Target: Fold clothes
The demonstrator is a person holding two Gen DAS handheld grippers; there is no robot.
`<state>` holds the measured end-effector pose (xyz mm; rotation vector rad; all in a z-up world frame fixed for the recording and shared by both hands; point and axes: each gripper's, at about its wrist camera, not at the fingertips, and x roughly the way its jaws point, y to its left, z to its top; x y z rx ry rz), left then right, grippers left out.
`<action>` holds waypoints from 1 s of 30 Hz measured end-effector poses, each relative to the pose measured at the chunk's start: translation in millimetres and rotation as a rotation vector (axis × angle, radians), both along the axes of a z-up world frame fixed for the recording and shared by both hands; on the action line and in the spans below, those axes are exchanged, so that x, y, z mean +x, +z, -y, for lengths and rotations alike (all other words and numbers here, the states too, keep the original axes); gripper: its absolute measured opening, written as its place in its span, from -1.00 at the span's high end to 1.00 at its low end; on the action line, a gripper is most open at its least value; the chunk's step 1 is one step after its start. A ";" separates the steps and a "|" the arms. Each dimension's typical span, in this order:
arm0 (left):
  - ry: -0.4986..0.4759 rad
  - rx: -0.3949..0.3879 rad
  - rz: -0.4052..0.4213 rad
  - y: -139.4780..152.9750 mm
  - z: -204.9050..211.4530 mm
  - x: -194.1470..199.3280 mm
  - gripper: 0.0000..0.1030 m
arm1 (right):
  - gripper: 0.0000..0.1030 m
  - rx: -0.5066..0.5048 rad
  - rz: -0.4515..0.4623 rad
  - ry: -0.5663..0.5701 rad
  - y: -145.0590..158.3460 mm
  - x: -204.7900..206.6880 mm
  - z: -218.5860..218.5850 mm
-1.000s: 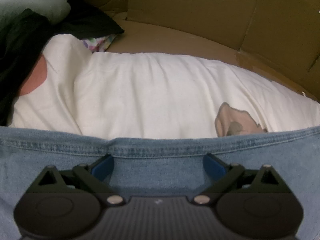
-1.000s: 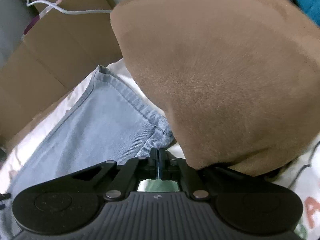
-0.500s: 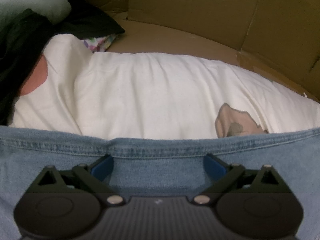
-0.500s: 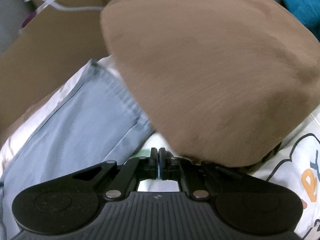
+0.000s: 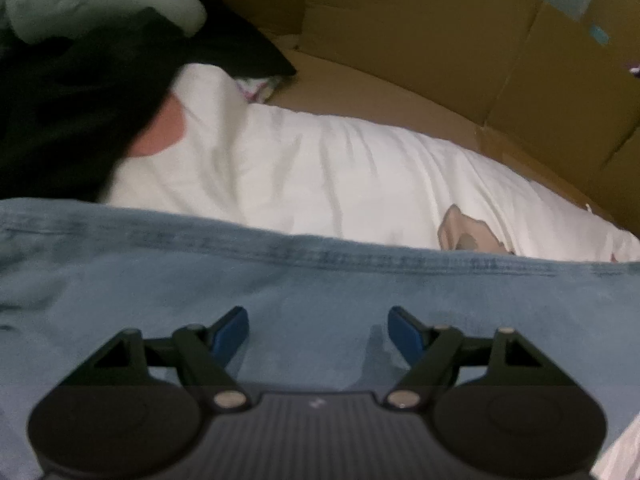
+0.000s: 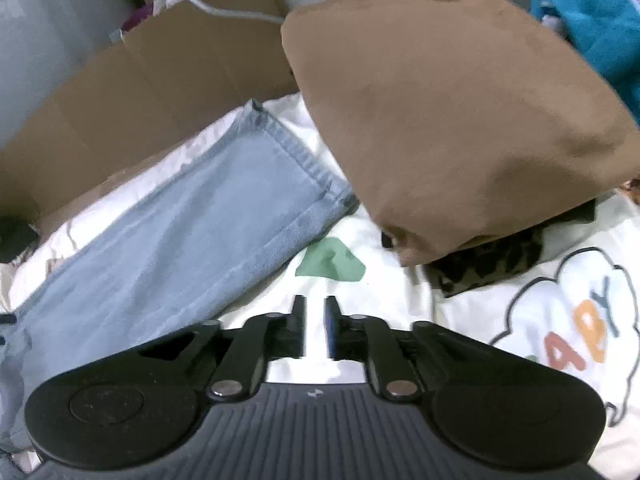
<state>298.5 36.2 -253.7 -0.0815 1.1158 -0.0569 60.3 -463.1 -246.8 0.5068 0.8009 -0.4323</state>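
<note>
Light-blue jeans lie flat on white printed bedsheet, long axis running from hem far ahead-left of right gripper back toward left gripper. Left gripper directly over denim, spread wide, empty; right gripper slightly parted, empty, over sheet just beside denim.

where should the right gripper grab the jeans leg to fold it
At the hem end of the jeans, near its corner by the brown garment. The hem's stitched edge lies flat and free on the white sheet, so the open right gripper could slide in from the sheet side.
</note>
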 end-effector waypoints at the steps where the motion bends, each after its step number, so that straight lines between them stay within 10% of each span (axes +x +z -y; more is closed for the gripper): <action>1: -0.017 0.016 0.002 7.8 -3.0 -4.5 -0.54 | 0.35 -0.012 0.008 0.004 6.5 -8.8 -2.3; 12: 0.017 0.051 0.000 109.6 -77.2 -67.1 -0.55 | 0.18 -0.082 -0.002 0.186 102.5 -44.8 -42.5; 21: -0.029 -0.072 0.043 171.1 -124.8 -106.2 -0.69 | 0.18 -0.066 -0.017 0.364 194.3 -63.9 -65.9; 30: -0.002 -0.059 0.045 205.3 -168.7 -116.9 -0.67 | -0.24 -0.107 0.157 0.465 281.6 -72.8 -94.5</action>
